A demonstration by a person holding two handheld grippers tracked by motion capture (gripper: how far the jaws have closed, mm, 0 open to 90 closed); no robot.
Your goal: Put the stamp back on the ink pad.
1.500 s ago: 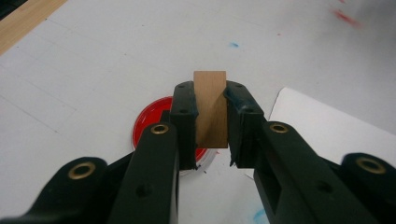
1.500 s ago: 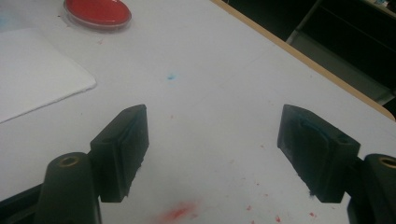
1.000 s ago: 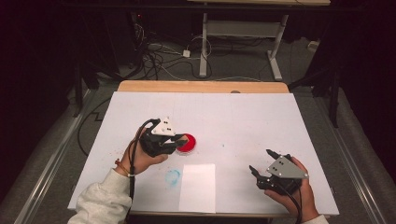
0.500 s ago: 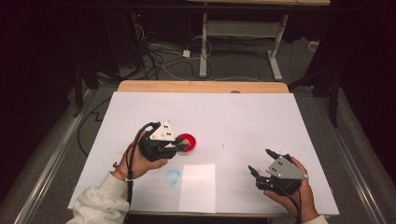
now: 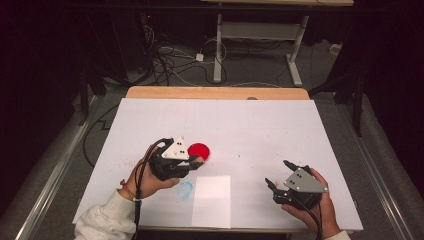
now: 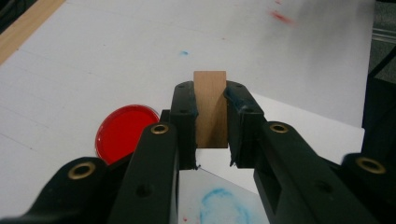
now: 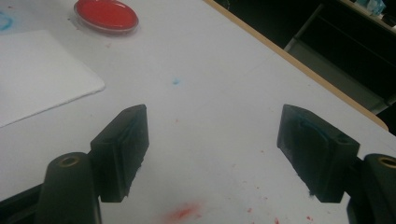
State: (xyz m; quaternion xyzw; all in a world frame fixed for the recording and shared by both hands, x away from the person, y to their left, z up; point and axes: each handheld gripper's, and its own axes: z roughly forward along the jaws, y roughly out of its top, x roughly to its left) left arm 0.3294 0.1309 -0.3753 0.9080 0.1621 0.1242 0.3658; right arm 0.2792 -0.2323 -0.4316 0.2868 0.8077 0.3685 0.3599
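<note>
- High view: I see my left gripper (image 5: 196, 162) over the white table cover (image 5: 260, 125), its tip at the near edge of the red dish (image 5: 200, 150). Near it on the right lies a white sheet of paper (image 5: 212, 200), with a blue smudge (image 5: 184, 190) just left of the sheet. My right gripper (image 5: 277, 175) rests at the near right of the table, well apart from the dish, with its jaws spread and nothing between them.
- Left gripper view: my jaws are clamped on a wooden block (image 6: 210, 107), which stands upright between the pads. The red dish (image 6: 123, 131) lies on the table to the left of the jaws, and the blue smudge (image 6: 223, 210) shows below them, on the near side. I cannot tell whether the block touches the table.
- Right gripper view: my right gripper (image 7: 212, 154) has its jaws wide apart, holding nothing, over bare table cover with red specks (image 7: 184, 212). The red dish (image 7: 106, 15) lies far off at the upper left, beyond a corner of the white sheet (image 7: 42, 70).
</note>
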